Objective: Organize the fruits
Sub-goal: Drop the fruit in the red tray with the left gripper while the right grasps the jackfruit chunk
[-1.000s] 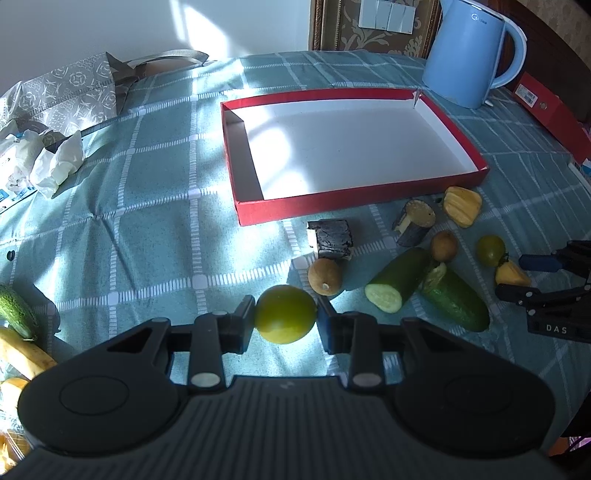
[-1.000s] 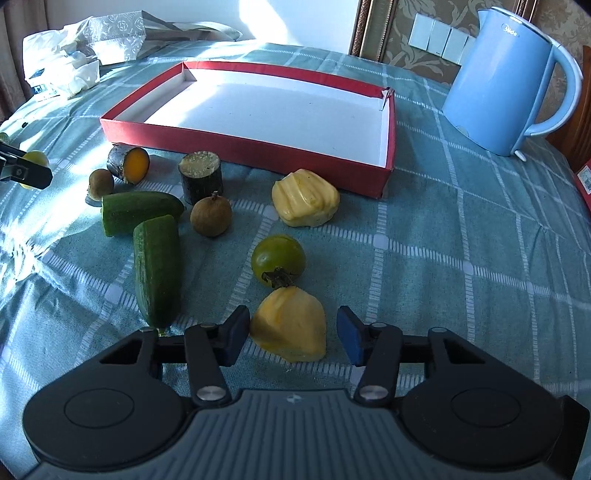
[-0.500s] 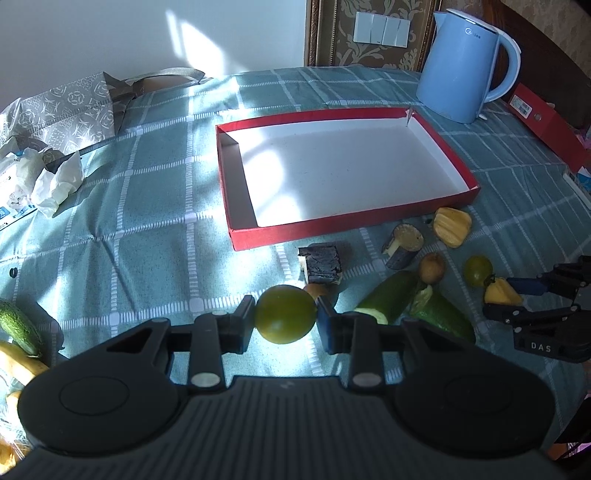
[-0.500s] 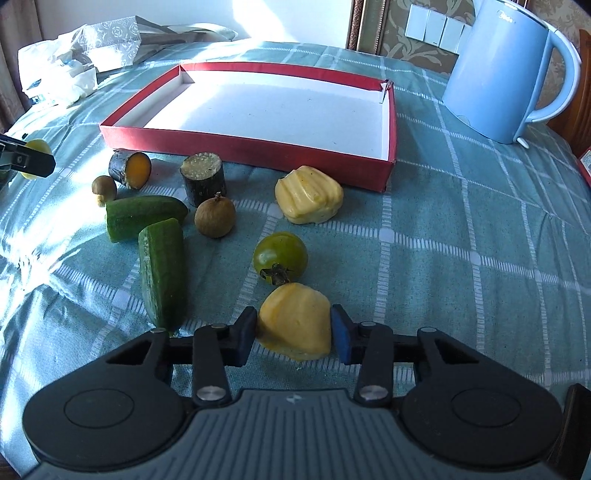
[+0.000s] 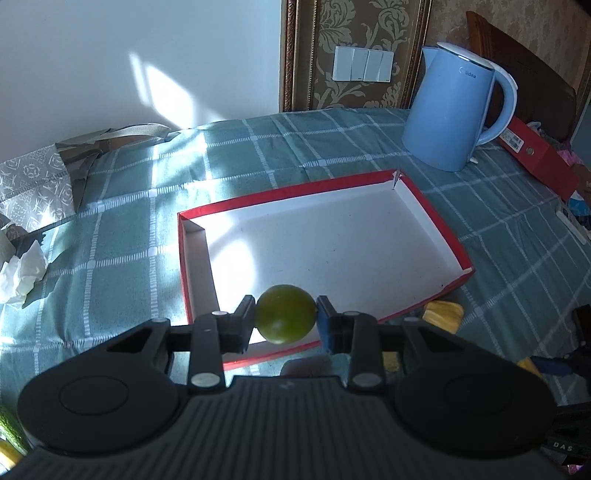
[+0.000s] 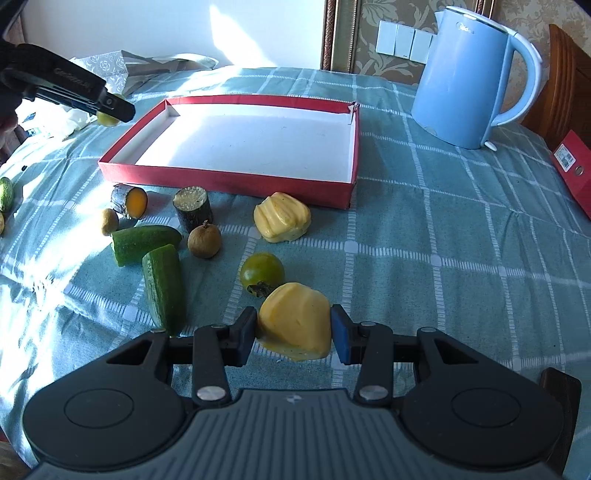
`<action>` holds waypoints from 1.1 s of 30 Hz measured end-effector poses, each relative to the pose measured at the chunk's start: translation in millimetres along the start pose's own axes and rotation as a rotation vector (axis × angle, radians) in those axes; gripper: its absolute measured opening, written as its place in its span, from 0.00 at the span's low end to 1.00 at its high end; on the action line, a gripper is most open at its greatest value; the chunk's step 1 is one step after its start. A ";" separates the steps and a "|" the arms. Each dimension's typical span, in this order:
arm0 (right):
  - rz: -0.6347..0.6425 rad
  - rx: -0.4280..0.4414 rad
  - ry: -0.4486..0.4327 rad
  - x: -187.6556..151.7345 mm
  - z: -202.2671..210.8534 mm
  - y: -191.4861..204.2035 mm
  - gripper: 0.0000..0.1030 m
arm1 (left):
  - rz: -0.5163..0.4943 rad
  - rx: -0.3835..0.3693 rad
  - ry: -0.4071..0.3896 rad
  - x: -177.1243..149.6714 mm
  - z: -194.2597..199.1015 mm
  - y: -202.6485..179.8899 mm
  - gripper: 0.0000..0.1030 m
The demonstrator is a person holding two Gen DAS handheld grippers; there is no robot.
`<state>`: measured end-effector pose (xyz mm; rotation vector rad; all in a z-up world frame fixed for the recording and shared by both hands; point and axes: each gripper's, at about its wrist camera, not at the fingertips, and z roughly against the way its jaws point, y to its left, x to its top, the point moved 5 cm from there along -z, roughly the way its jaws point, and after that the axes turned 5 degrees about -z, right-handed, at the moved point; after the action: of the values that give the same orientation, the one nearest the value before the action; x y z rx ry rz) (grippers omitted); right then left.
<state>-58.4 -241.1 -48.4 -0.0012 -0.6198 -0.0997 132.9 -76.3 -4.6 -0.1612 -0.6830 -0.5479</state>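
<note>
Box (image 5: pixel 436 218) bare inside (green fruit (image 5: pixel 285 314) held above).

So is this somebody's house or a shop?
Most likely a room in a home. A light blue electric kettle stands on a table covered with a teal checked cloth, and a row of white wall switches sits on gold patterned wallpaper behind it.
</note>
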 end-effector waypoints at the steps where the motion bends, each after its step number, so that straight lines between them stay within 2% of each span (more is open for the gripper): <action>1: -0.008 -0.004 -0.008 0.9 4.3 -2.3 0.40 | -0.003 0.001 0.002 4.4 -5.3 0.1 0.31; 6: -0.036 -0.019 -0.030 2.8 19.9 -9.4 0.40 | -0.037 0.017 0.023 26.3 -41.8 1.1 0.31; 13: -0.066 -0.036 -0.044 1.3 33.2 -15.5 0.40 | -0.046 0.037 0.060 41.0 -81.2 1.1 0.31; 22: -0.065 -0.040 -0.056 2.5 45.4 -13.4 0.40 | -0.047 0.052 0.124 40.9 -124.9 -2.1 0.31; 25: -0.061 -0.036 -0.057 5.3 47.4 -11.6 0.40 | -0.051 0.067 0.114 39.5 -126.2 -2.0 0.31; 27: -0.054 -0.035 -0.060 8.2 47.4 -10.4 0.40 | -0.055 0.076 0.108 40.6 -124.6 -1.7 0.35; 29: -0.049 -0.031 -0.064 11.7 46.5 -9.0 0.40 | -0.054 0.090 0.093 42.3 -119.3 0.1 0.49; 31: -0.041 -0.024 -0.076 19.2 44.6 -6.7 0.40 | -0.051 0.104 0.063 45.6 -106.4 3.4 0.51; 33: -0.043 -0.006 -0.092 29.9 41.0 -4.8 0.40 | -0.032 0.120 0.021 47.5 -85.4 9.0 0.57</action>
<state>-58.4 -247.4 2.2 0.0021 -0.7112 -0.1433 215.5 -115.9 -39.8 -0.0323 -0.6969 -0.5368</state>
